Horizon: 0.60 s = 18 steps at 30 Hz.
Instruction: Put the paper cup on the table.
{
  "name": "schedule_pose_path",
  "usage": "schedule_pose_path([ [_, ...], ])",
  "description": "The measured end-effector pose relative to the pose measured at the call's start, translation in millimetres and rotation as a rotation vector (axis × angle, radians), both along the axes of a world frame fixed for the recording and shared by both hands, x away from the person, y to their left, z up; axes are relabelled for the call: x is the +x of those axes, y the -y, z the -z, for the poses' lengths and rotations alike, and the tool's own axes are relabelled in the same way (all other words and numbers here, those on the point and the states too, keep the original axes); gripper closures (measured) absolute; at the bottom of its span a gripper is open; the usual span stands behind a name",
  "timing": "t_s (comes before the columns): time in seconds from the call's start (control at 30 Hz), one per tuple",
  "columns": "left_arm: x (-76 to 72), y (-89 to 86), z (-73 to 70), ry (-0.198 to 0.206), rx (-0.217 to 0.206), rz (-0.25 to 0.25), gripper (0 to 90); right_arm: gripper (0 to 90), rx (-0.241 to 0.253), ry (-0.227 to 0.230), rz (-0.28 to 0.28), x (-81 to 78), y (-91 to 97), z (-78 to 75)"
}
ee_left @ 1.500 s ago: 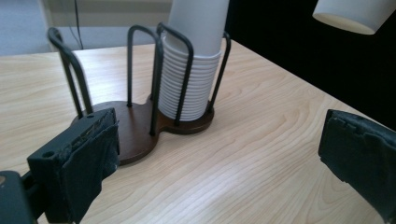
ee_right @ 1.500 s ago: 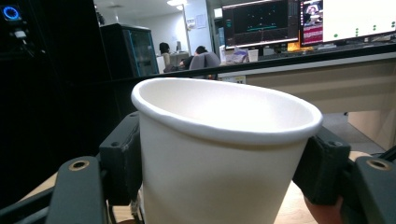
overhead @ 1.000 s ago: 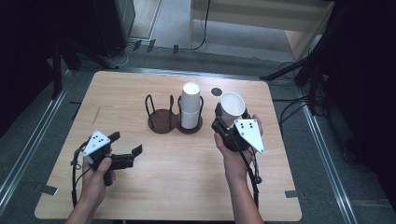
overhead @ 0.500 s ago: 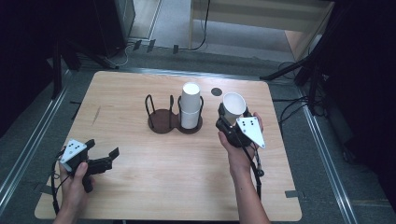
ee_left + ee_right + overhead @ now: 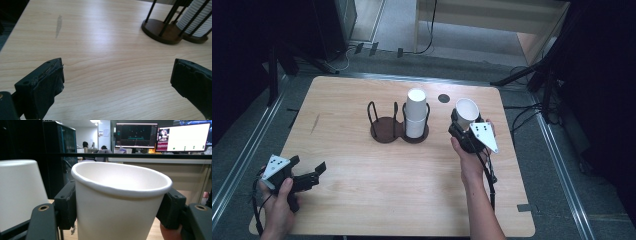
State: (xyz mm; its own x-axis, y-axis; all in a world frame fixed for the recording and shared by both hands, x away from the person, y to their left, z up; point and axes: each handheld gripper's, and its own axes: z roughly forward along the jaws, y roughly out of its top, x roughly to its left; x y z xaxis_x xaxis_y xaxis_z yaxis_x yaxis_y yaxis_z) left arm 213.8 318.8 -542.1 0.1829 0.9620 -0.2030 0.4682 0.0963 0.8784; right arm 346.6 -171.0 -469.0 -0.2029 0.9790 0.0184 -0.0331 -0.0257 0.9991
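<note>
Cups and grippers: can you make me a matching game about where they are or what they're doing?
Things:
1. Right gripper
2. Left gripper
3. Cup stack
4. Dark dot

States:
A. Stands upside down in the holder
B. Lies flat on the table, behind the cups
C. Open, with nothing between its jaws
D. Shut on a white cup, mouth up

Pairs: 1-D, 2-C, 3-A, 4-B
</note>
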Motion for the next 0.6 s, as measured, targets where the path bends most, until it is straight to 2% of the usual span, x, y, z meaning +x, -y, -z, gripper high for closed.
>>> schedule_pose_path([
  [0.2,-7.1,-11.2,4.0,0.005,0.013,-0.029,0.0,30.2,-0.035,-0.012,0.014,12.3,4.2,13.5],
  [0.33,-10.0,-19.7,5.8,0.016,0.003,-0.052,0.0,30.3,-0.022,-0.020,0.000,17.6,5.9,18.7],
  [0.4,-10.7,-22.7,6.5,0.028,-0.014,-0.061,0.0,30.3,-0.011,-0.036,-0.001,22.6,7.0,24.2],
  [0.47,-10.8,-25.1,6.4,0.043,-0.038,-0.049,0.0,30.3,-0.014,-0.044,-0.003,25.7,7.6,27.9],
  [0.5,-11.4,-26.4,5.6,0.052,-0.054,-0.027,0.0,30.3,-0.020,-0.048,-0.003,29.0,8.7,31.7],
  [0.6,-11.3,-26.0,5.6,0.050,-0.036,-0.030,0.0,30.3,-0.026,-0.054,0.001,35.2,11.8,37.6],
])
